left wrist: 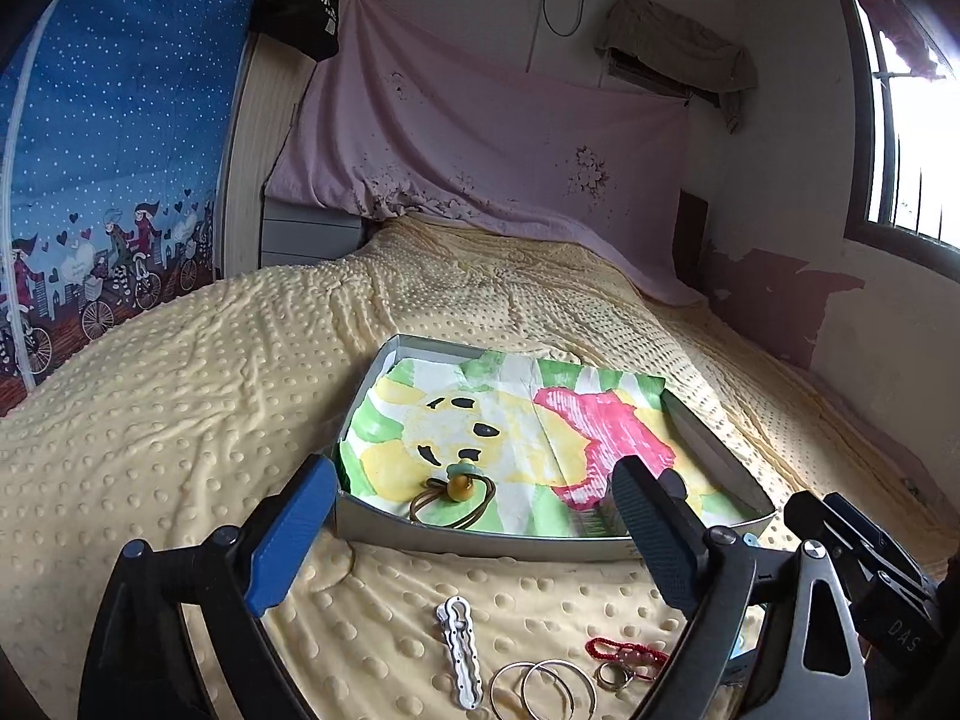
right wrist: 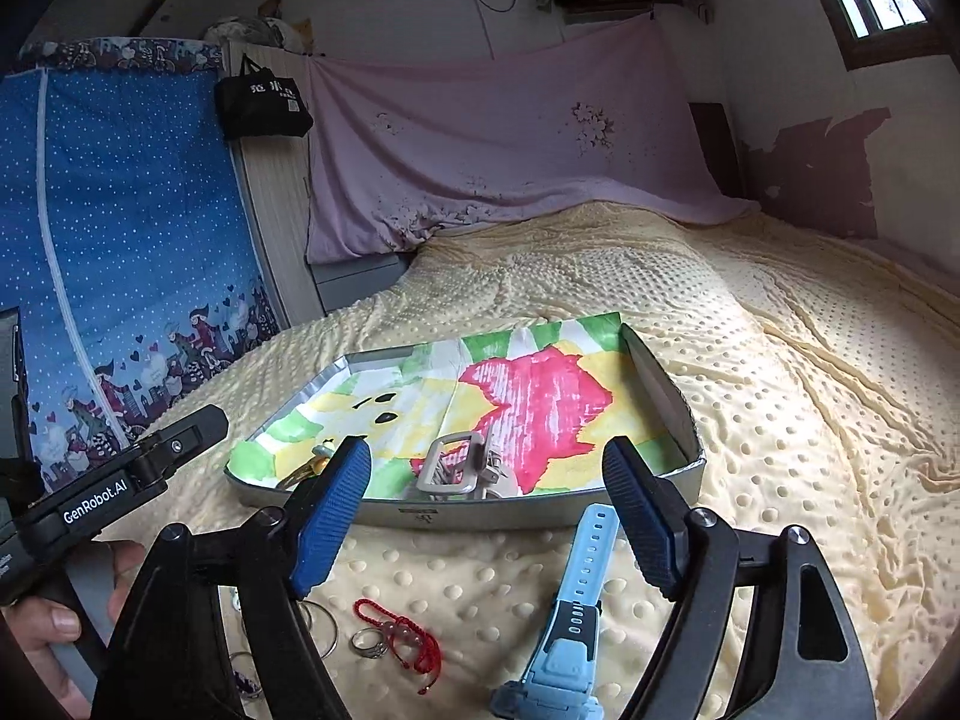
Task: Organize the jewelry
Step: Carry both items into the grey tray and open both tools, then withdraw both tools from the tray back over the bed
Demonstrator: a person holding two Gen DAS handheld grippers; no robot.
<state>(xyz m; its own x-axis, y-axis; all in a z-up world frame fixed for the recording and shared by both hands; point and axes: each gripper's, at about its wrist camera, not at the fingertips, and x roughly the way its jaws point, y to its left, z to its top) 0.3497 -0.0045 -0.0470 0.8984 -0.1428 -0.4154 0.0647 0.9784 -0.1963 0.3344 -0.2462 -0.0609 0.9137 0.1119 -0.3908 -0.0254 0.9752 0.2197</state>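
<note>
Now both grippers, left (left wrist: 474,498) and right (right wrist: 486,480), gape wide and empty before the tray (left wrist: 480,537); a hair tie (left wrist: 450,495) lies inside, hoops (left wrist: 540,690) and watch (right wrist: 570,618) on the blanket (left wrist: 180,372).

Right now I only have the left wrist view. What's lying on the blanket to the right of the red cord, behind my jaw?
Observer: A light blue watch lies on the blanket, with its strap pointing toward the tray.
Operator: Is anything in the tray besides the bead cord?
Observer: Yes, a grey buckle piece sits close to the front wall.
Operator: Are the right jaws holding anything?
Observer: No, the right gripper is open, with nothing between its jaws.
</note>
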